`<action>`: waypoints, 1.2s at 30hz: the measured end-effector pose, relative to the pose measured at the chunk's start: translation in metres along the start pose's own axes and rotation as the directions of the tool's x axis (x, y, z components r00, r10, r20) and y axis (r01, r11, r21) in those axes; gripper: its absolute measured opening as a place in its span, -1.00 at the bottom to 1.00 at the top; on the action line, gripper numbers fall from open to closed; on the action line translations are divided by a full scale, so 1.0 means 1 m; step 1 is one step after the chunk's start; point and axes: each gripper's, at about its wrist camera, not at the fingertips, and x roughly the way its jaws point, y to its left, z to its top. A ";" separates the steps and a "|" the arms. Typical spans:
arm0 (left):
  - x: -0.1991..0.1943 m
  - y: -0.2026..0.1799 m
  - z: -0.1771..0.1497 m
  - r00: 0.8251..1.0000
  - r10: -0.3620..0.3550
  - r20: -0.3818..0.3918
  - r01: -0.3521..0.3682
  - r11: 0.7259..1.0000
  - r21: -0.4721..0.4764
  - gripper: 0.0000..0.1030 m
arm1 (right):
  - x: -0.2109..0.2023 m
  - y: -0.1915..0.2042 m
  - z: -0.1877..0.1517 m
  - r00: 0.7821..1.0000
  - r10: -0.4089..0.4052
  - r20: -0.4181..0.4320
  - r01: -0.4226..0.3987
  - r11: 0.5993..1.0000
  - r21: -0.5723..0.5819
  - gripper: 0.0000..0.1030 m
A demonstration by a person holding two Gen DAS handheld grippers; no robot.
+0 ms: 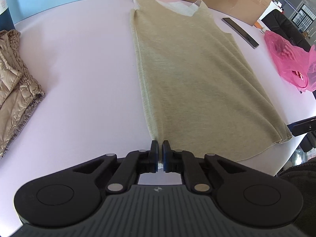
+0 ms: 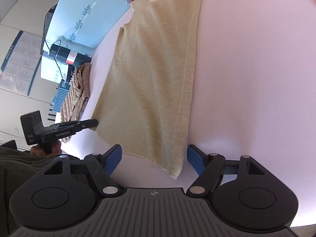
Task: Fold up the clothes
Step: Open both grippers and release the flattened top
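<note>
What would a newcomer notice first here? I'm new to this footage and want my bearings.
The beige top catches the eye first, lying flat down the middle of the pale table, partly folded. The left tongs are shut on its near hem corner, while the right tongs hang open at the other near corner. A pink bag glows at the right edge, and a tan jacket sits at the left.

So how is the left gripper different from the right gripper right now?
The left gripper has its jaws shut, pinching the near corner of the beige top; the right gripper has its jaws wide open, holding nothing. The left one grips the top's hem, while the right one only hovers at the other hem corner, jaws either side of it. Both are black and point along the same top on the pale table.
</note>
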 end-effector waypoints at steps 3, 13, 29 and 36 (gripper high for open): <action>-0.013 0.007 -0.009 1.000 0.003 -0.007 -0.003 1.000 -0.018 -0.95 | 0.005 0.001 0.000 1.000 0.008 -0.015 -0.007 1.000 0.018 -0.89; -0.044 0.028 -0.024 0.984 0.169 -0.059 -0.174 0.981 -0.091 -0.13 | -0.007 0.003 0.009 0.979 -0.059 -0.194 0.052 0.998 -0.043 -0.54; -0.044 0.020 0.080 0.864 0.503 0.040 -0.500 0.864 -0.064 0.52 | -0.024 0.053 0.097 0.953 -0.303 -0.026 0.270 0.883 -0.383 0.66; -0.025 0.018 0.098 0.857 0.514 0.010 -0.513 0.857 -0.053 0.52 | -0.001 0.064 0.116 0.950 -0.311 -0.018 0.273 0.860 -0.431 0.70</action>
